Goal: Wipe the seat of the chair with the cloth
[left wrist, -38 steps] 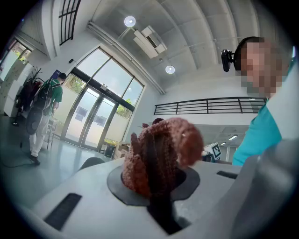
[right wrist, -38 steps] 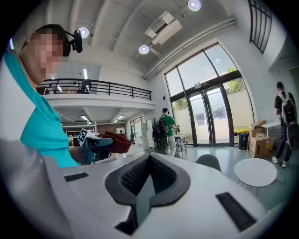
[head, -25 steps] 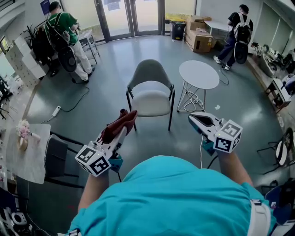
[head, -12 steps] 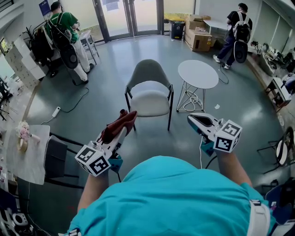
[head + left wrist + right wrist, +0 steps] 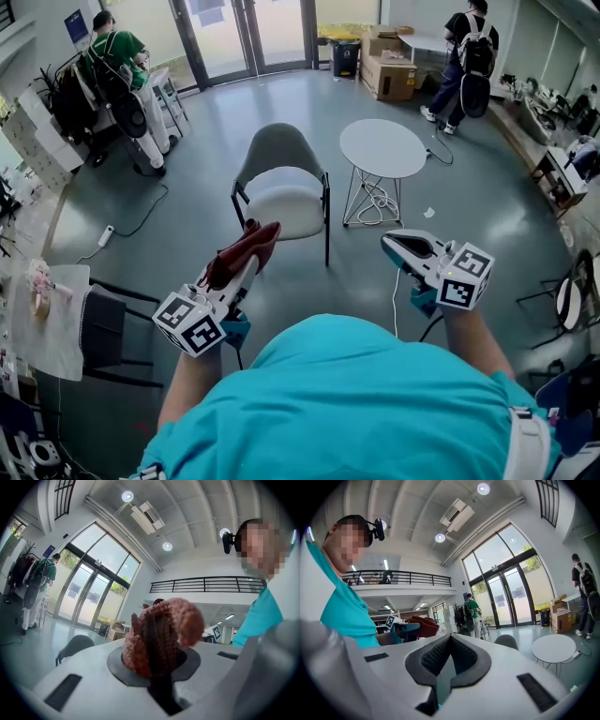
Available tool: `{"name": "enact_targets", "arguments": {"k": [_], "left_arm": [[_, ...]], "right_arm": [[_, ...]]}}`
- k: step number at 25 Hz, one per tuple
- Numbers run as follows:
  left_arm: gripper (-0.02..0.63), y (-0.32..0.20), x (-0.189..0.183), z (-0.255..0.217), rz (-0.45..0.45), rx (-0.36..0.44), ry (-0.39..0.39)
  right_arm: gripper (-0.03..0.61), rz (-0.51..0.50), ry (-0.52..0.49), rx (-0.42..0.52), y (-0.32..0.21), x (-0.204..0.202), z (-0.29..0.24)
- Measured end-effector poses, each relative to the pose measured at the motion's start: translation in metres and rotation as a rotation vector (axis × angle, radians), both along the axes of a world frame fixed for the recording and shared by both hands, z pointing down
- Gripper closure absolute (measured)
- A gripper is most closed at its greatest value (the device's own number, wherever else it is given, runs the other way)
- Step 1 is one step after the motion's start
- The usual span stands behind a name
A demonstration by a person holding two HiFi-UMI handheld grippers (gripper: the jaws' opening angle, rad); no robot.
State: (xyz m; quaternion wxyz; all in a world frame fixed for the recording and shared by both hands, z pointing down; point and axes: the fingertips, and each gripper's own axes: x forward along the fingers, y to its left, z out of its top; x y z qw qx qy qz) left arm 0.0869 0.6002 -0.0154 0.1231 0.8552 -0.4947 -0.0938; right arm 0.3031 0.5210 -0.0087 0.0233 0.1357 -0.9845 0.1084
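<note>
Rust-red cloth stays clamped in the left claw, the right claw closed and empty, while the chair has drifted left in view, its seat well ahead, unwiped.

A round white table stands at upper centre-right, with cables coiled under it. Cardboard boxes sit at the top (near the glass doors); a person in green stands upper left.
</note>
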Motion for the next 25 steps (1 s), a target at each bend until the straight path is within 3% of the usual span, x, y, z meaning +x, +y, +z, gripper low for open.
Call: {"name": "enact_targets", "arguments": {"k": [5, 13, 19, 25], "left_arm": [[0.558, -0.033, 0.068, 0.006, 0.022, -0.013, 0.002], [0.558, -0.037, 0.072, 0.01, 0.03, -0.049, -0.003], [0.558, -0.052, 0.005, 0.026, -0.009, -0.069, 0.03], [0.558, -0.092, -0.116, 0.039, -0.002, -0.046, 0.058]], "right_arm": [[0.581, -0.002, 0.006, -0.013, -0.029, 0.063, 0.01], [0.581, -0.019, 0.006, -0.072, -0.039, 0.061, 0.021], [0.581, -0.06, 0.034, -0.085, -0.059, -0.007, 0.032], [0.581, -0.044, 0.054, -0.049, -0.102, -0.127, 0.031]]}}
